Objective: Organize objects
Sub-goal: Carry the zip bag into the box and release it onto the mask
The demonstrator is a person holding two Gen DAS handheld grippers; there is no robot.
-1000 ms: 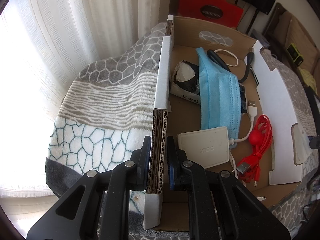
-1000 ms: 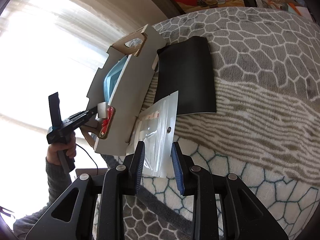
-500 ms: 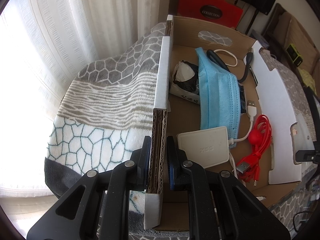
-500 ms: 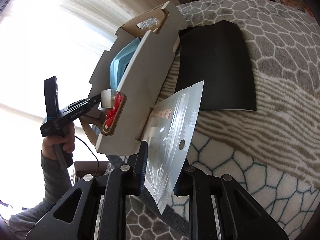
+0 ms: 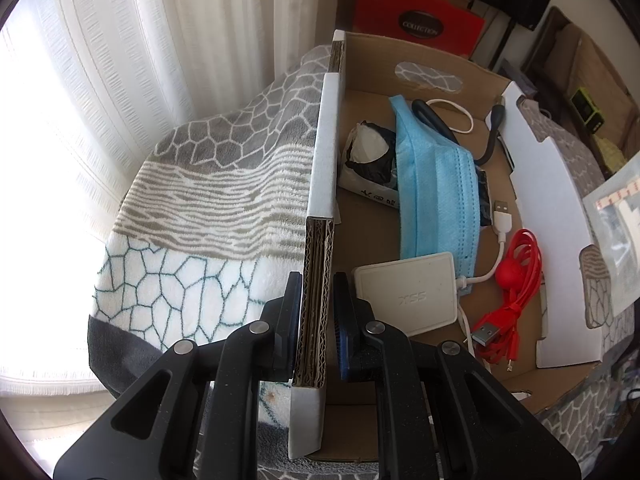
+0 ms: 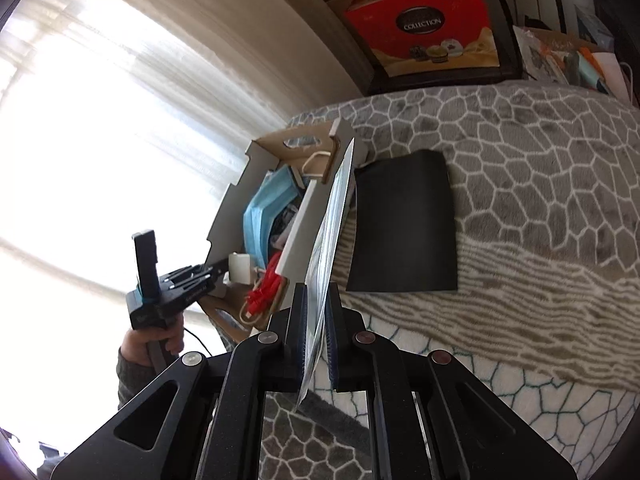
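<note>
My left gripper [image 5: 317,292] is shut on the left wall of the cardboard box [image 5: 320,184]. Inside the box lie a blue face mask [image 5: 440,192], a white adapter [image 5: 408,292], a red cable [image 5: 512,284], a white cable and a dark wrapped item. My right gripper [image 6: 316,304] is shut on a clear plastic pouch [image 6: 332,216], lifted edge-on above the blanket beside the box [image 6: 224,220]. The pouch [image 5: 616,232] shows at the right edge of the left wrist view. A black pouch [image 6: 404,228] lies flat on the blanket right of the box.
A grey and white patterned blanket [image 6: 520,184] covers the surface. Curtains [image 5: 140,60] hang at the left. A red gift box [image 6: 424,28] stands behind the blanket. A person's hand [image 6: 152,340] holds the left gripper's handle.
The right gripper closed on the clear pouch and lifted it off the blanket, turning it edge-on. The pouch has come into the left wrist view. The left gripper has not moved.
</note>
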